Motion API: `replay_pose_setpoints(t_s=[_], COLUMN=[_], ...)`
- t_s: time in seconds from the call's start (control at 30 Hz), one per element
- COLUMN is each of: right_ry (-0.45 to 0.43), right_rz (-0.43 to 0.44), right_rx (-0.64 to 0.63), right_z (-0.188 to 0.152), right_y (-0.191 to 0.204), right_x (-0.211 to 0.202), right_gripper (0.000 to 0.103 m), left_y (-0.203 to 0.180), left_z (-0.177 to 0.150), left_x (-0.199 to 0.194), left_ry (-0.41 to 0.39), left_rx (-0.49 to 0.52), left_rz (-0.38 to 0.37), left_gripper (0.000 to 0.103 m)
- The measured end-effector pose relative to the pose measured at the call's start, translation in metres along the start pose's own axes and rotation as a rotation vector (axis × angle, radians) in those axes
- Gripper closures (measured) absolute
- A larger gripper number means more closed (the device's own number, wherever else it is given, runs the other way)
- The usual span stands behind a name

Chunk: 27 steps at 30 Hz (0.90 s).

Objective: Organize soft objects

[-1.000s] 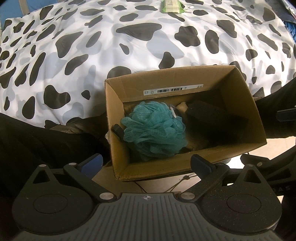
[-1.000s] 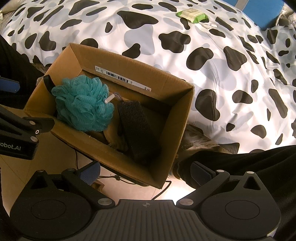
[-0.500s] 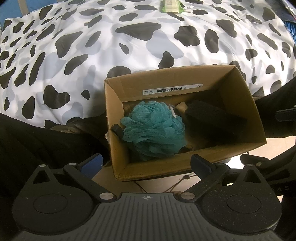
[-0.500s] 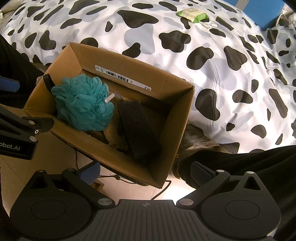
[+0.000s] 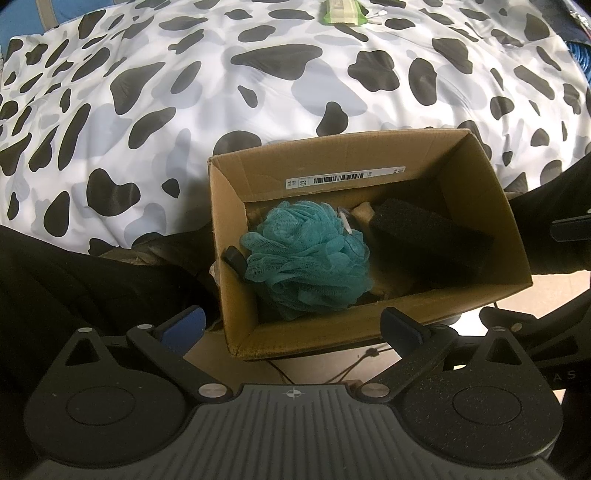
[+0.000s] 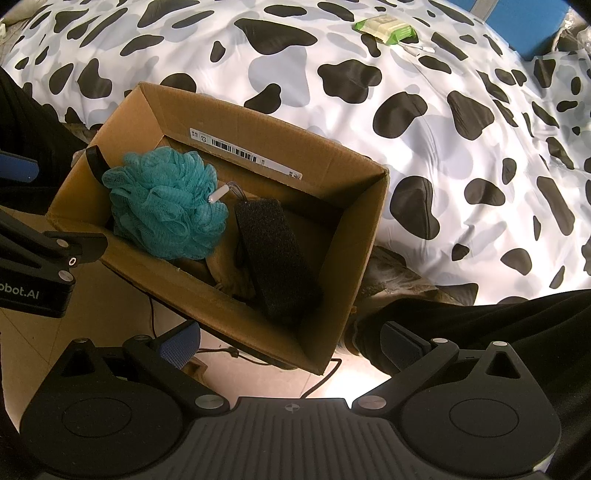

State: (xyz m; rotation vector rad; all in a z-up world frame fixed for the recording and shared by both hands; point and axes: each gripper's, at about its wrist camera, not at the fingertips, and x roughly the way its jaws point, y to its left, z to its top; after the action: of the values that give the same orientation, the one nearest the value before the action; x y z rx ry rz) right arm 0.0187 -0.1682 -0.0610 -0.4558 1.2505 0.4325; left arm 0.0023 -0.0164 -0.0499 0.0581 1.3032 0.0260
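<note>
Teal mesh bath pouf (image 5: pixel 308 258) sits at the left end of an open cardboard box (image 5: pixel 476 184), touching a black foam block (image 5: pixel 428 240) lying beside it. Left gripper (image 5: pixel 293 326) and right gripper (image 6: pixel 290 341) hover near the box's front wall, jaws spread and empty. Behind, a green packet (image 6: pixel 386 27) rests on the cow-print duvet (image 5: pixel 184 92).
</note>
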Motion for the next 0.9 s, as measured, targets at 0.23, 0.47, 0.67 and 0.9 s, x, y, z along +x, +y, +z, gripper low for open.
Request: replay_pose_setpoints(t_s=[0.23, 0.47, 0.67, 0.9], right_ry=[0.0, 0.001, 0.002, 0.002], right_rz=[0.0, 0.0, -0.001, -0.001], right_rx=[0.0, -0.001, -0.001, 0.0], right_z=[-0.0001, 0.0005, 0.0, -0.0001], right_y=[0.0001, 0.0003, 0.0002, 0.0006], right_x=[0.0002, 0.0002, 0.0003, 0.0004], right_gripper=[0.0, 0.0, 0.0, 0.0], left_y=[0.0, -0.0003, -0.0004, -0.0004], left_z=[-0.0001, 0.0004, -0.0002, -0.0011], left_x=[0.0002, 0.0001, 0.0, 0.0006], left_ry=[0.0, 0.001, -0.001, 0.0], left_rx=[0.0, 0.0, 0.004, 0.013], left_rz=[0.0, 0.0, 0.001, 0.002], left_gripper=[0.0, 0.0, 0.0, 0.0])
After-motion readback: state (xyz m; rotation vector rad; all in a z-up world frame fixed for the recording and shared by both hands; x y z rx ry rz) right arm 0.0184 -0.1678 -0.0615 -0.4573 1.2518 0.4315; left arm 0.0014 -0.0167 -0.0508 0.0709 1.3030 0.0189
